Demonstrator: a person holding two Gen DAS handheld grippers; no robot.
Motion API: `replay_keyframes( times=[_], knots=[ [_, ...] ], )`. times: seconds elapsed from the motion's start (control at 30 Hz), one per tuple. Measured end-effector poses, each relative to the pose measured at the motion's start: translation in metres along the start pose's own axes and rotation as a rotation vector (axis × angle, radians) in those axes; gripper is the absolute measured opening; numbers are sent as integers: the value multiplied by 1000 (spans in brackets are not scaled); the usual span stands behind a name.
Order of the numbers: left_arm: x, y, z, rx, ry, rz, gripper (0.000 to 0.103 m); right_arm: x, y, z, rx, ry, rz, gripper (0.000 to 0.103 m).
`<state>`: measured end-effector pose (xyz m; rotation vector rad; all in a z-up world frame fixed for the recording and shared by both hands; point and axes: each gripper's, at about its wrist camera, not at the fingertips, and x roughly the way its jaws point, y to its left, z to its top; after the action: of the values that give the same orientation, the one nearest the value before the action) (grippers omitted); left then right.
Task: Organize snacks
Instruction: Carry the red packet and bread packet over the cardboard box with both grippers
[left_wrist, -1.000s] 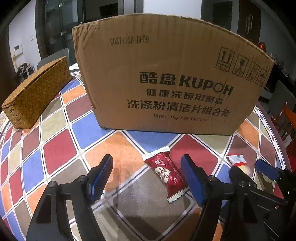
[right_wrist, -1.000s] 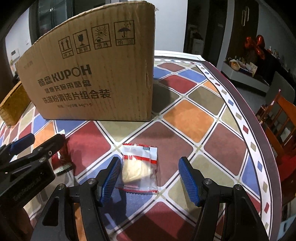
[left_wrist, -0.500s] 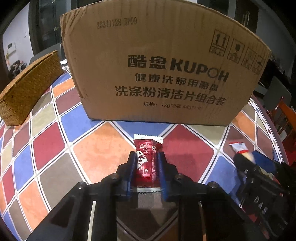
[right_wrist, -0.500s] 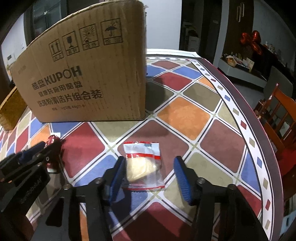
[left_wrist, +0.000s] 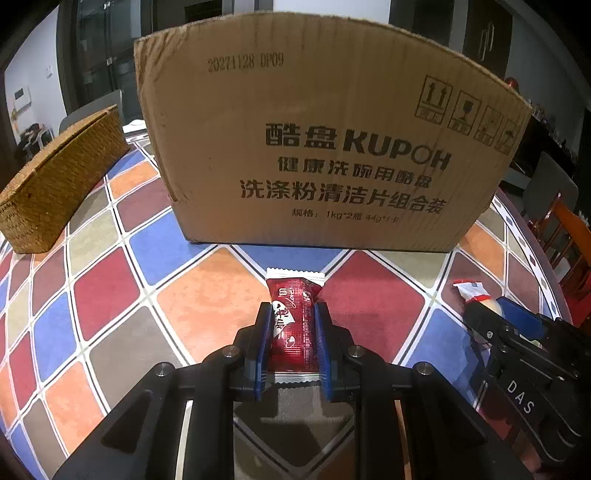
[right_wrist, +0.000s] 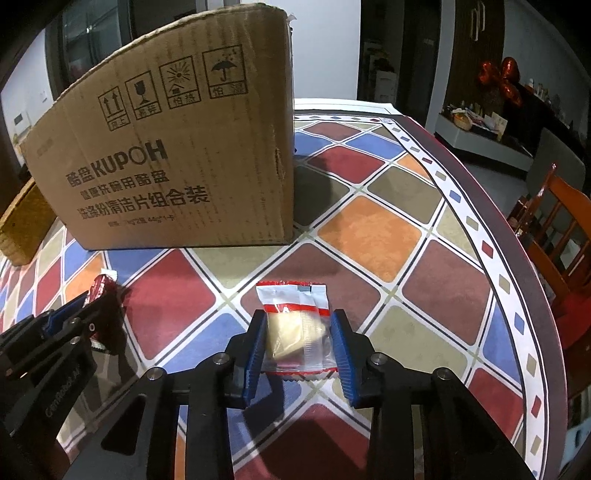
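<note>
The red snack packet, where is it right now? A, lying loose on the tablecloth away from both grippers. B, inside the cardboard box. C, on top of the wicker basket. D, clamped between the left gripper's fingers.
D: the left wrist view shows the red snack packet pinched between the blue pads of the left gripper, in front of the cardboard box.

Colours I'm reading: bench cloth (left_wrist: 110, 280) is a diamond check in red, blue, orange, maroon and olive with white-black seams. Left snack (left_wrist: 293, 325) dark red foil with white ends; right snack (right_wrist: 295, 321) clear with red-white bands and pale yellow filling. Carton (left_wrist: 332, 147) tan with black print. Basket (left_wrist: 55, 184) at 10 o'clock, golden weave. Jaw pads blue on black.
</note>
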<state>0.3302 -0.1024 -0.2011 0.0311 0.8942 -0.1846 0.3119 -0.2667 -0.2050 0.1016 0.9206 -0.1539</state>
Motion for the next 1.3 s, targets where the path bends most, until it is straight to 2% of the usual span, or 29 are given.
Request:
replay_keyframes(
  times=[0.77,1.3],
  knots=[
    [-62,-4,9,11,-75,-2,23,-58,6,16,12,-89,15,36],
    [-114,-4,37,29,-165,-5,23,-111,8,41,13,-195,30,36]
  ],
)
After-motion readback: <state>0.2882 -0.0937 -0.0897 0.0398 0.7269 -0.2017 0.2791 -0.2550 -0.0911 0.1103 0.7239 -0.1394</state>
